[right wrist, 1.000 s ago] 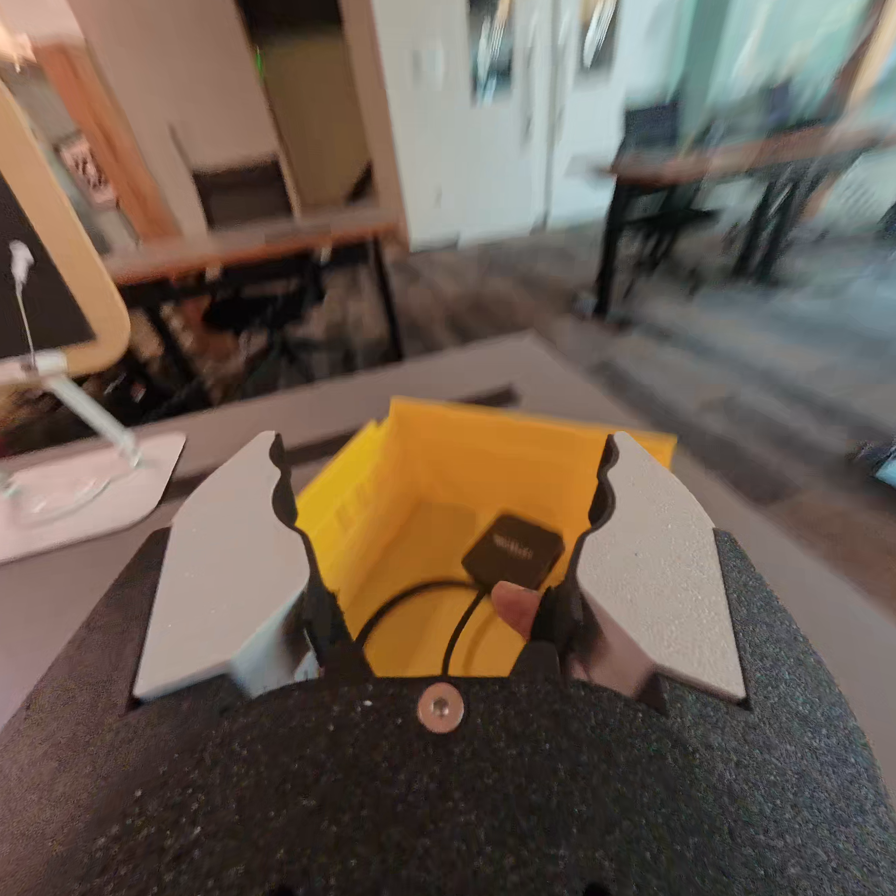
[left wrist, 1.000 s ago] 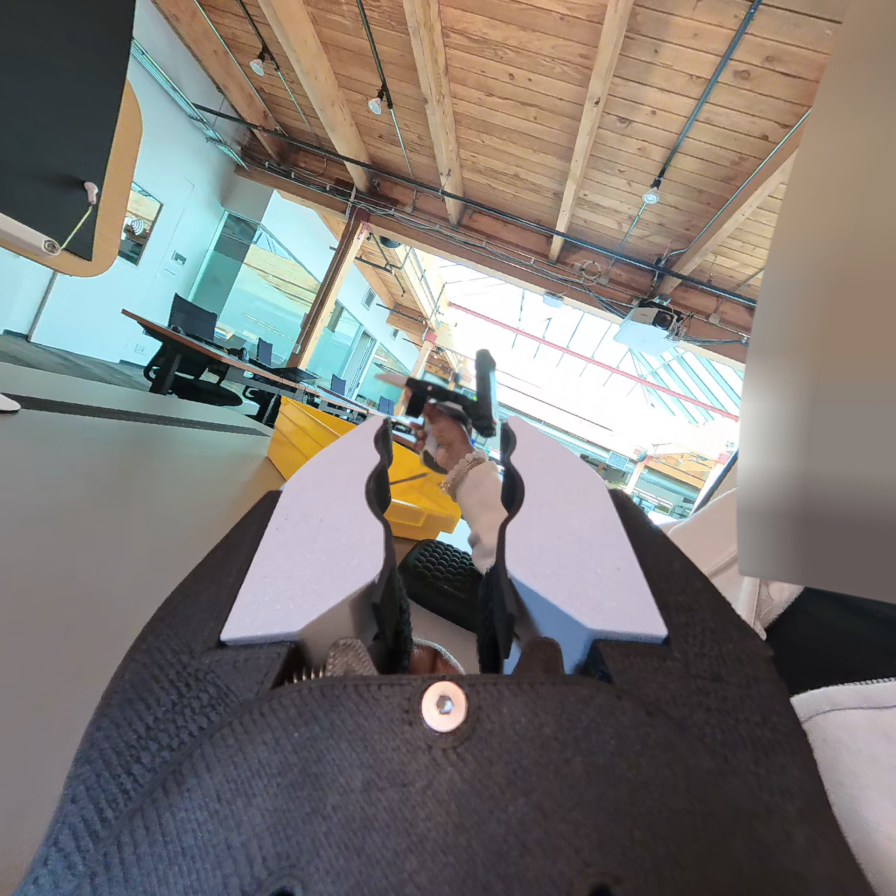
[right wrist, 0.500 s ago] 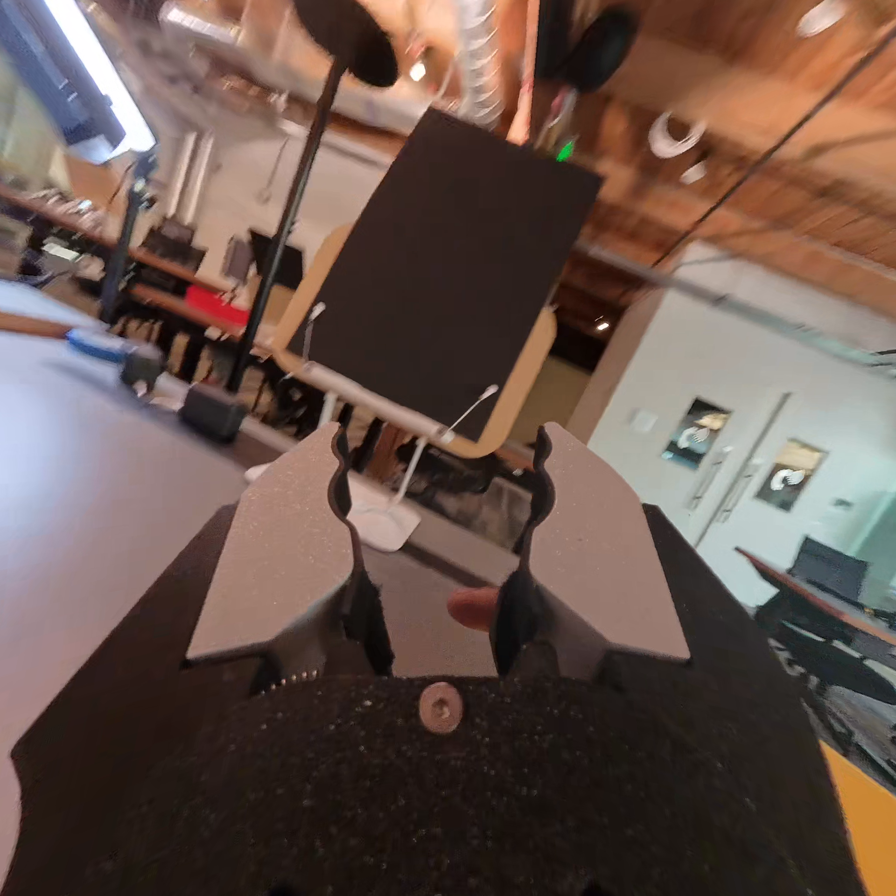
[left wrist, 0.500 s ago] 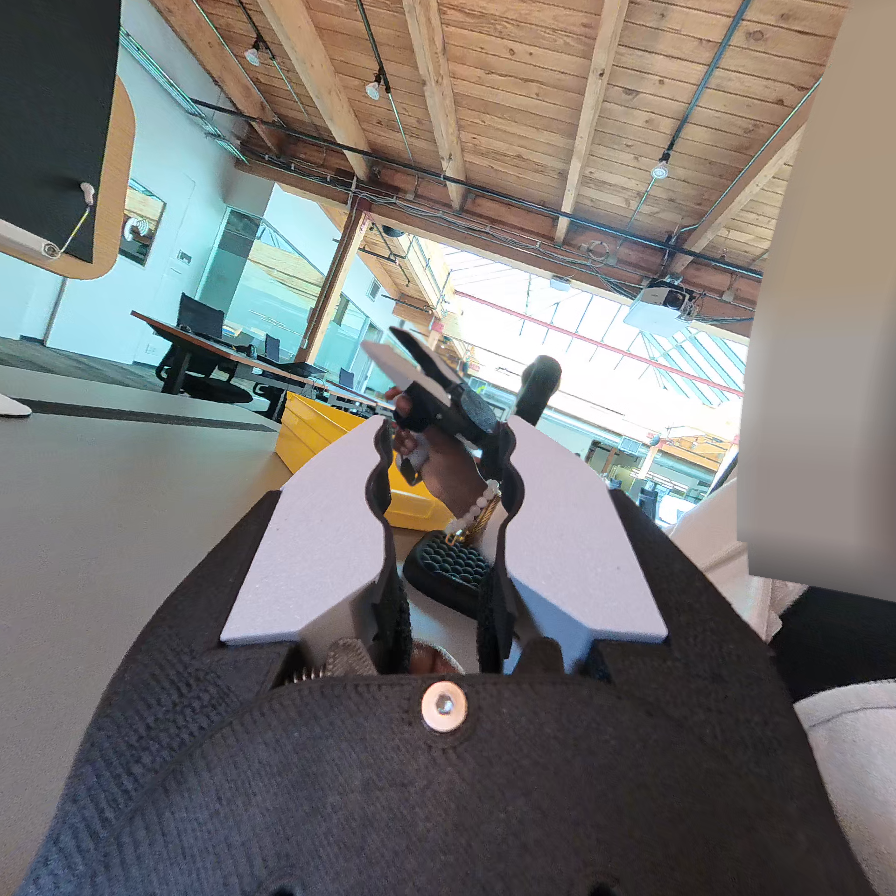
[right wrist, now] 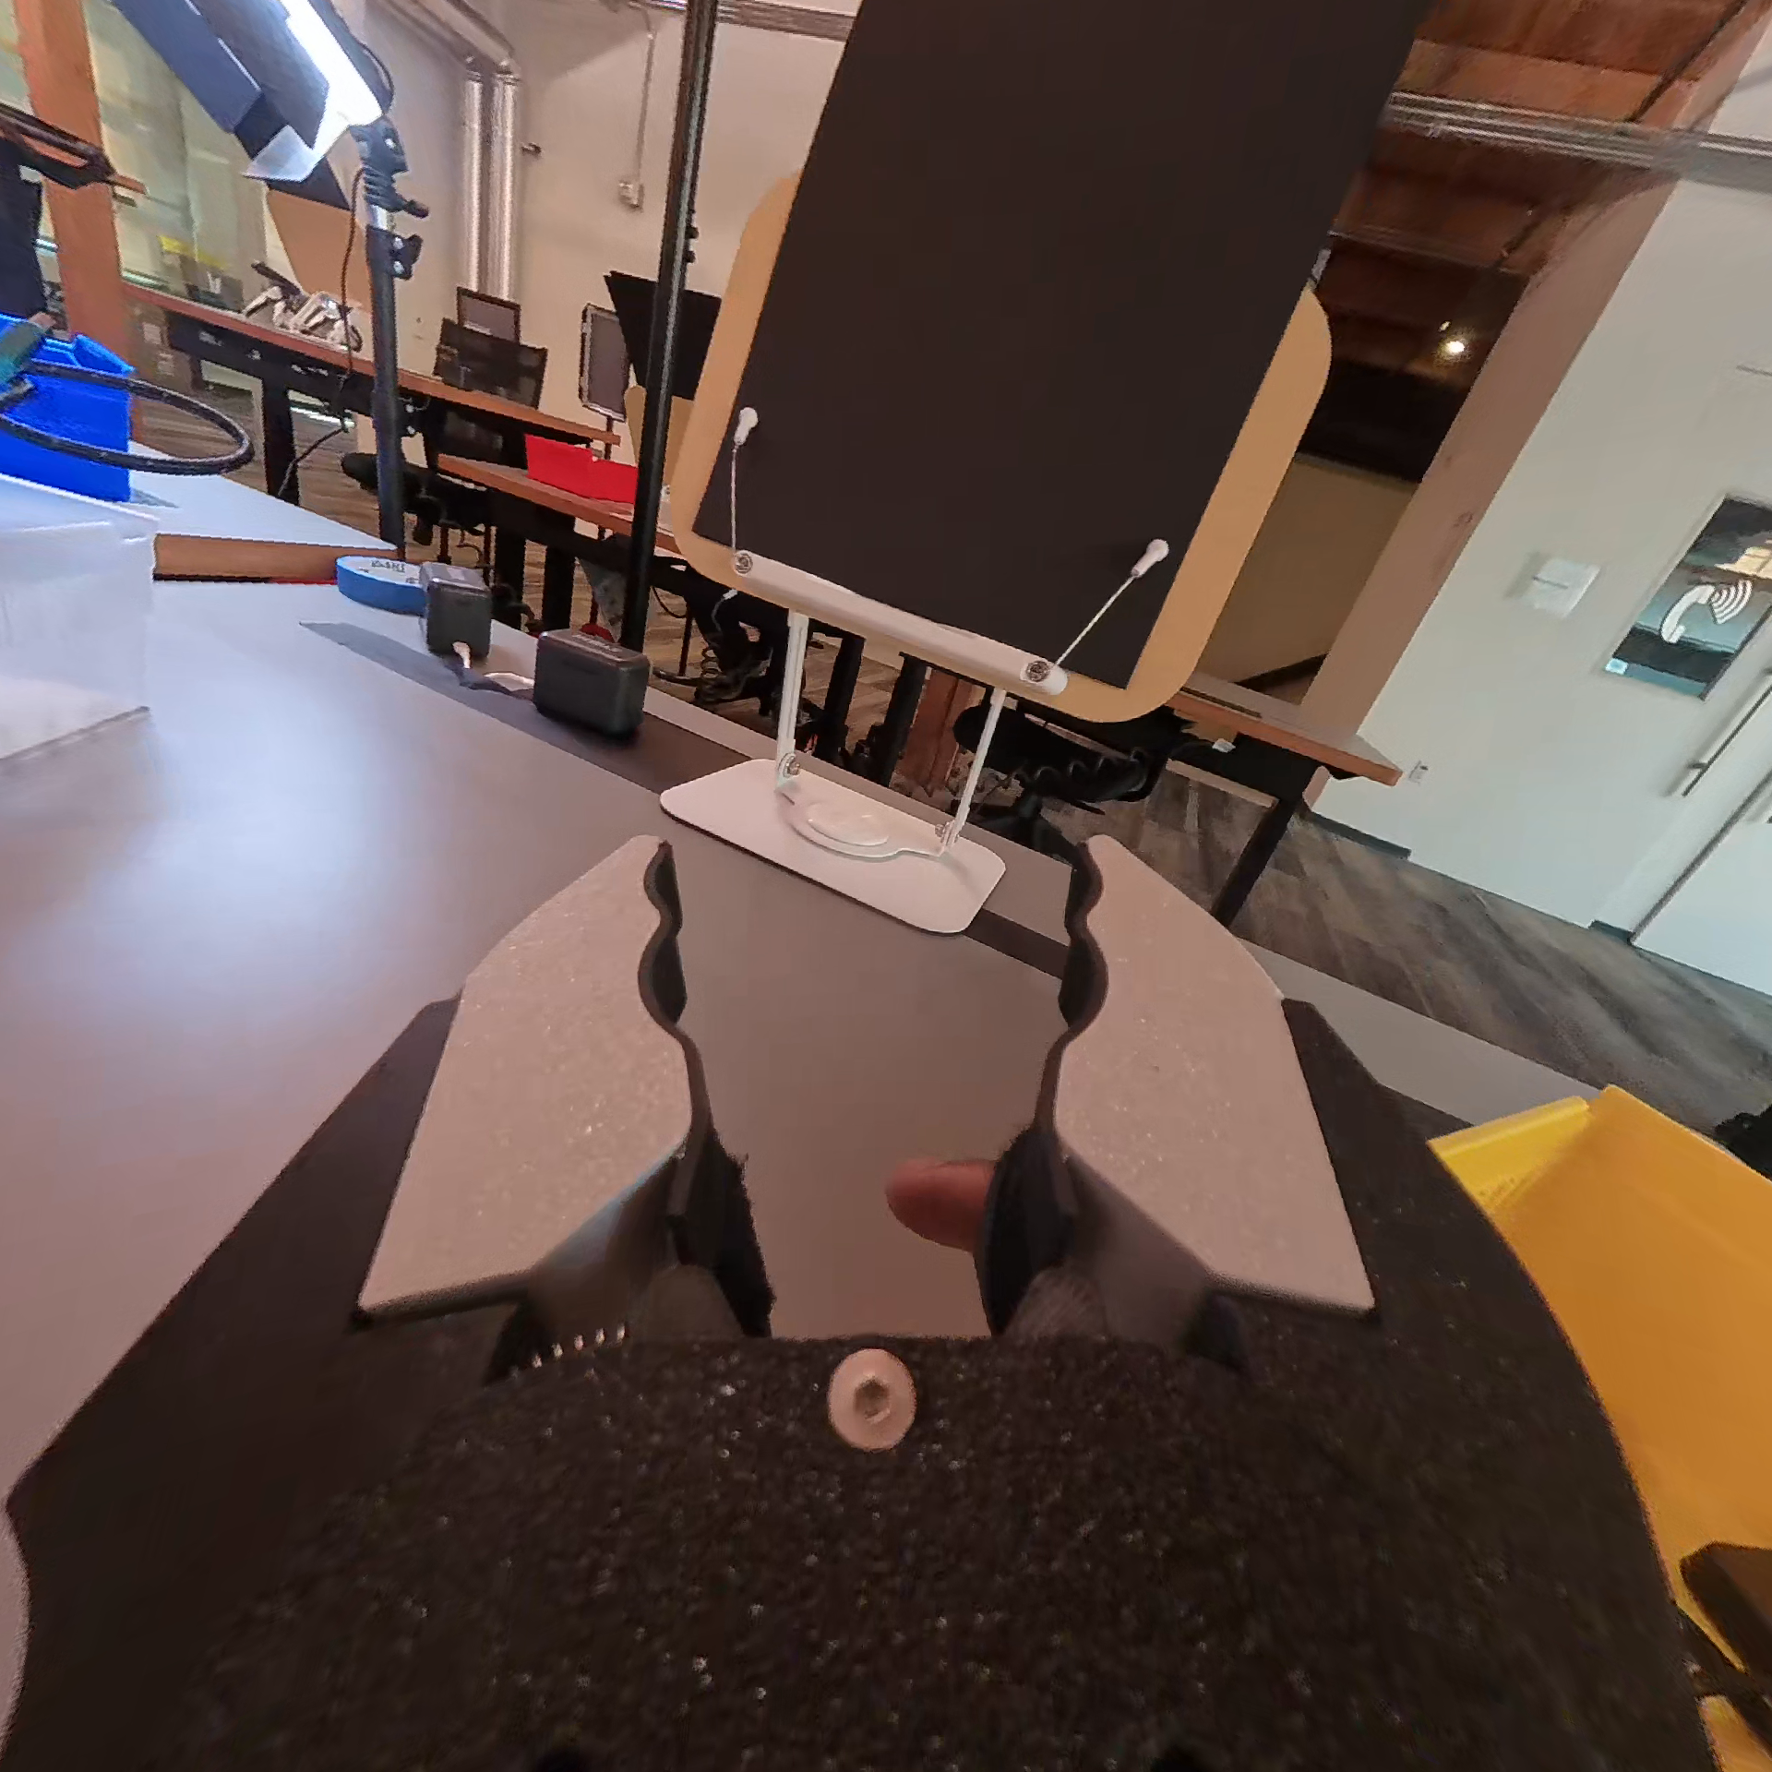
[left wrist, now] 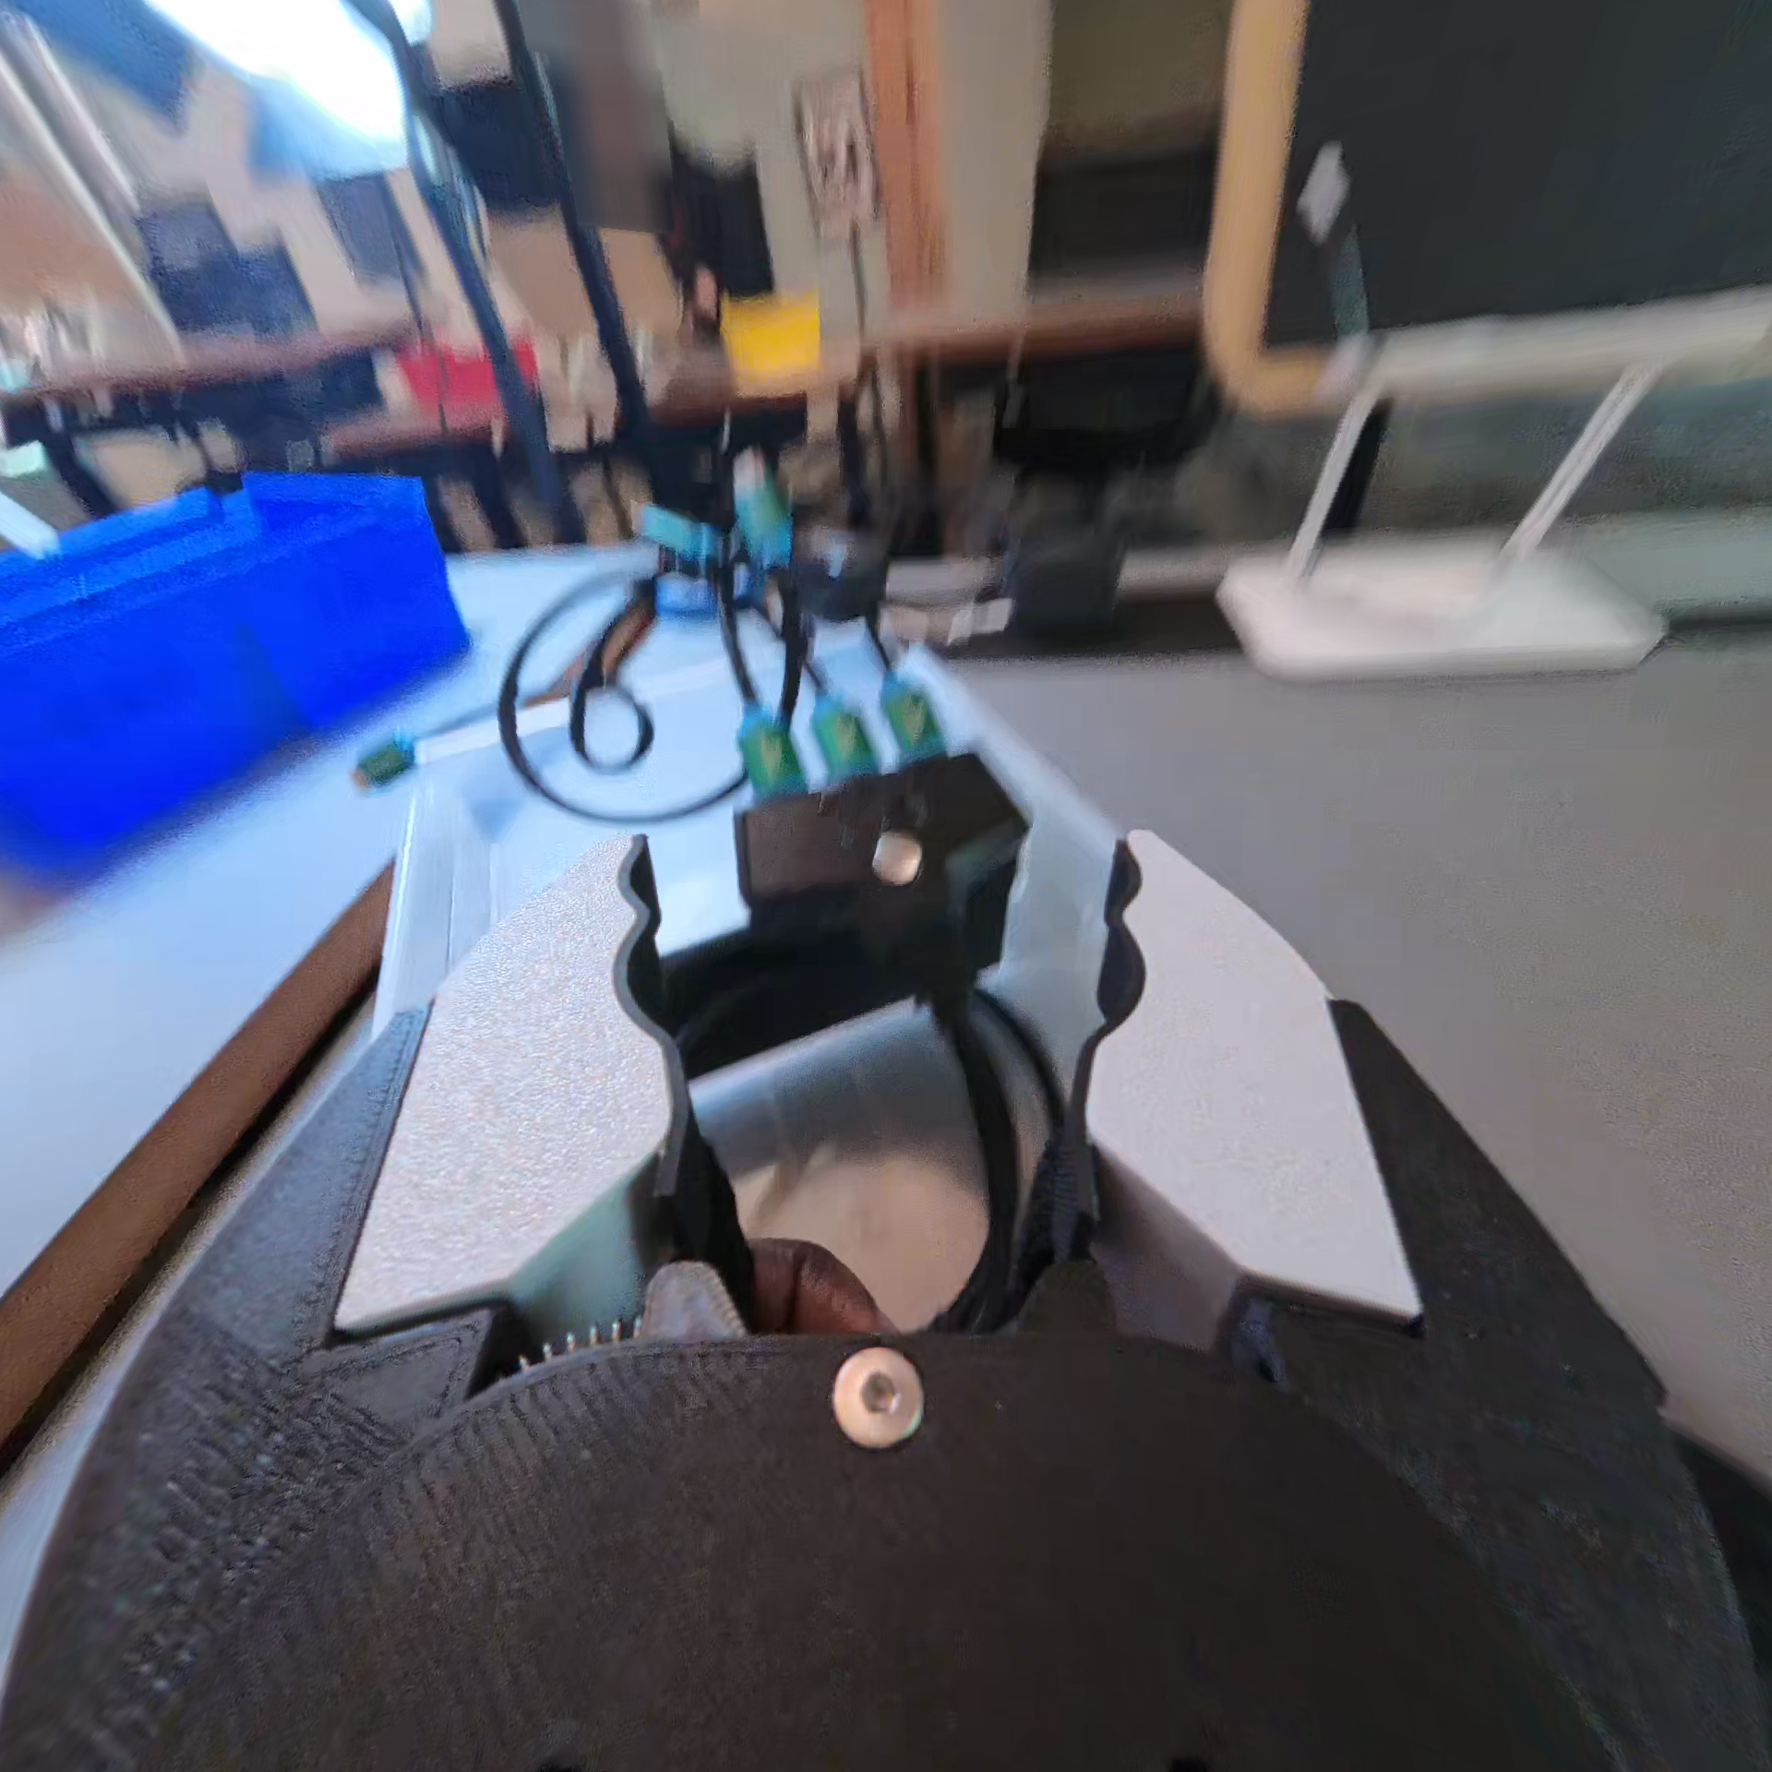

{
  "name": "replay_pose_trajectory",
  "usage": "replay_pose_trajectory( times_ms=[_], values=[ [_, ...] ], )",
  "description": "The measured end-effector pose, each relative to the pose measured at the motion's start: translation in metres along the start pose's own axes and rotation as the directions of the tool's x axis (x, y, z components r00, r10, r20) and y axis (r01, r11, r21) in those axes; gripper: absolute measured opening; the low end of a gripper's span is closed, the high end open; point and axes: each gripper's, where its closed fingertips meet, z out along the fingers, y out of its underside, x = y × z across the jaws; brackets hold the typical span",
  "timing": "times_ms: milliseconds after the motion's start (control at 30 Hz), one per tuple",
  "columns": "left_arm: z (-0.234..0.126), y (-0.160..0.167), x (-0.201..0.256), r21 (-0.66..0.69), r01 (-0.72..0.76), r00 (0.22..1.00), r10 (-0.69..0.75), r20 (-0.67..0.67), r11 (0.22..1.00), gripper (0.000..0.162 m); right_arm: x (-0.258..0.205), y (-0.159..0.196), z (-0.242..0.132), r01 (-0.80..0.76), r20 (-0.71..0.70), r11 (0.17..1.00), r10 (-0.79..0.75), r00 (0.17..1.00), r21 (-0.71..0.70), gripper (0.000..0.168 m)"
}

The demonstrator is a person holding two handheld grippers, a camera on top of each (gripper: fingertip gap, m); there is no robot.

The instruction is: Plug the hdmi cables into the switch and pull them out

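Observation:
In the left wrist view, which is blurred, a black switch box (left wrist: 863,863) with a silver button sits in a clear tray (left wrist: 431,892). Three green-headed hdmi plugs (left wrist: 842,736) stand side by side at its far edge, and their black cables (left wrist: 614,757) loop away behind. My left gripper (left wrist: 880,863) is open, its fingertips just short of the switch on either side, not touching it. A black cable (left wrist: 1002,1103) curves beneath the jaws. My right gripper (right wrist: 873,863) is open and empty over the grey table (right wrist: 240,863).
A blue bin (left wrist: 192,652) stands left of the tray. A white stand (right wrist: 834,844) carrying a black board (right wrist: 1036,336) is ahead of the right gripper. A yellow bin (right wrist: 1630,1294) is at the right, and a blue tape roll (right wrist: 379,580) and black adapters (right wrist: 590,681) sit at the table's far edge.
The left gripper swung down from facing the ceiling to face the switch, and its jaws opened wider. The right gripper swung away from the yellow bin toward the board; its jaws stand narrower than at first.

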Motion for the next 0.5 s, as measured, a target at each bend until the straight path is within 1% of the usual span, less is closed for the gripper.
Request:
replay_pose_trajectory(
  times_ms=[33, 67, 200, 267, 367, 400, 500],
  values=[
    [0.008, 0.015, 0.003, -0.091, -0.011, 1.000, 0.010, -0.015, 0.996, 0.089, 0.001, 0.001, 0.000, -0.004, -0.005, 1.000, 0.004, 1.000, -0.003, 0.078],
    [0.015, 0.025, 0.009, -0.147, -0.018, 0.999, 0.011, -0.047, 0.989, 0.085, 0.001, 0.001, 0.000, -0.007, -0.005, 1.000, 0.007, 1.000, -0.006, 0.077],
    [0.038, 0.046, 0.011, -0.261, -0.074, 0.997, 0.069, -0.027, 0.963, 0.066, -0.002, 0.003, 0.001, -0.007, 0.009, 1.000, 0.007, 1.000, -0.012, 0.078],
    [0.046, 0.058, 0.012, -0.356, -0.082, 0.997, 0.079, -0.024, 0.931, 0.065, -0.003, 0.002, 0.001, 0.002, 0.011, 1.000, -0.002, 1.000, -0.009, 0.078],
    [0.054, 0.070, 0.012, -0.427, -0.082, 0.996, 0.088, -0.004, 0.900, 0.064, -0.002, 0.001, 0.001, 0.011, 0.006, 1.000, -0.011, 1.000, -0.004, 0.079],
    [0.055, 0.073, 0.012, -0.443, -0.081, 0.996, 0.090, -0.001, 0.893, 0.061, -0.002, 0.001, 0.000, 0.011, 0.004, 1.000, -0.011, 1.000, -0.001, 0.079],
    [0.058, 0.087, 0.019, -0.500, -0.097, 0.995, 0.082, -0.052, 0.861, 0.044, -0.001, 0.001, 0.001, 0.006, 0.004, 1.000, -0.006, 1.000, 0.002, 0.078]
  ],
)
